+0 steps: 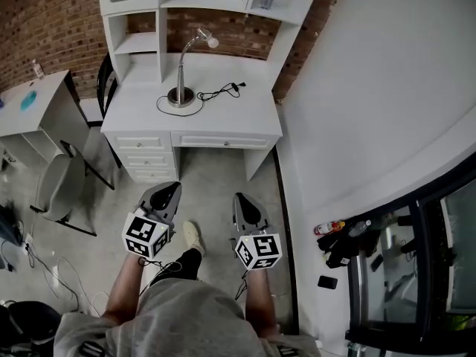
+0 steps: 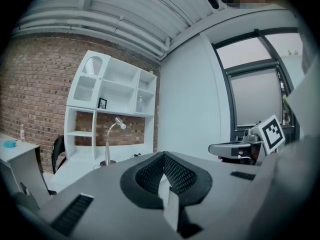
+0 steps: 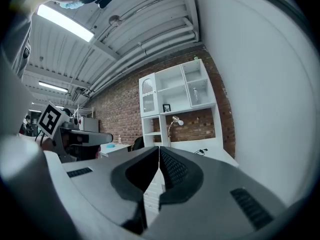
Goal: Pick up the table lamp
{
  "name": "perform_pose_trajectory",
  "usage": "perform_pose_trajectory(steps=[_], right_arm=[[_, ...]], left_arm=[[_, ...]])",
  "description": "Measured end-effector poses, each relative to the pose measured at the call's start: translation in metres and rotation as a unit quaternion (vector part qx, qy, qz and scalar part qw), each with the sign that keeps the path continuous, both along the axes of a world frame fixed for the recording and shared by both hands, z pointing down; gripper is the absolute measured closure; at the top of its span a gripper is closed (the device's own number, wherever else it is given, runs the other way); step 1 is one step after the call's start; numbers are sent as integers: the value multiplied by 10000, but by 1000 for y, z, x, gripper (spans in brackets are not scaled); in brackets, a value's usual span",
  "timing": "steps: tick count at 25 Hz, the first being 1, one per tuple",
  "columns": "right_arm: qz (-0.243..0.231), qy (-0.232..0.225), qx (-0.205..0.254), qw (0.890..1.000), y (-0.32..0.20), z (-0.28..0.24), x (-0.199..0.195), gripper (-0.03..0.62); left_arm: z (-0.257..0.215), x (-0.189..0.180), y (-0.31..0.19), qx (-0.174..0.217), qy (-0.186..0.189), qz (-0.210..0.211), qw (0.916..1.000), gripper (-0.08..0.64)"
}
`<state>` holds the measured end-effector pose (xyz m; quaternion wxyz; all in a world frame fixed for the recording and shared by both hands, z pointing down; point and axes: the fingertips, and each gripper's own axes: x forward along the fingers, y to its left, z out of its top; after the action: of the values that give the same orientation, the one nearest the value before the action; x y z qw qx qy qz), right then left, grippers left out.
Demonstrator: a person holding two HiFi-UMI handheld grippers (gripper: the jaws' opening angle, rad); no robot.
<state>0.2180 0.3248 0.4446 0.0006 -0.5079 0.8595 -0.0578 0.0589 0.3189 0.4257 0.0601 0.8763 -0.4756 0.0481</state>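
The table lamp, a silver gooseneck with a round base and a small head, stands upright on the white desk far ahead; its black cord lies coiled beside it. It also shows small in the left gripper view as the lamp and in the right gripper view as the lamp. My left gripper and right gripper are held side by side over the floor, well short of the desk, both pointing at it. In its own view the left gripper has its jaws together, empty. The right gripper is likewise shut on nothing.
A white shelf unit rises over the desk against a brick wall. A grey chair and a second desk stand at the left. A white wall runs along the right, with bottles on the floor.
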Motion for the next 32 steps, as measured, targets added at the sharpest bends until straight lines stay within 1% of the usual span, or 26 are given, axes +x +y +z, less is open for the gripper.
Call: perform_pose_trajectory(steps=[6, 10, 14, 20, 24, 28, 32], right_arm=[[129, -46, 15, 9999, -66, -1, 14, 571], [164, -18, 2, 9999, -118, -5, 18, 571], [169, -40, -11, 9998, -167, -7, 20, 571], [101, 1, -43, 9999, -237, -6, 13, 571], [-29, 38, -78, 10000, -278, -6, -2, 571], [-174, 63, -125, 9998, -309, -3, -17, 571], [-349, 78, -118, 9993, -333, -4, -34, 571]], left_arm=[[-1, 19, -78, 7, 87, 221, 9997, 557], [-2, 29, -131, -27, 60, 365, 9993, 557], [1, 32, -181, -87, 25, 411, 9991, 557], [7, 22, -250, -126, 52, 317, 9994, 557], [10, 8, -290, -155, 28, 244, 9996, 557], [12, -7, -316, -164, 16, 107, 9998, 557], [8, -25, -333, -65, 10, -70, 10000, 557]])
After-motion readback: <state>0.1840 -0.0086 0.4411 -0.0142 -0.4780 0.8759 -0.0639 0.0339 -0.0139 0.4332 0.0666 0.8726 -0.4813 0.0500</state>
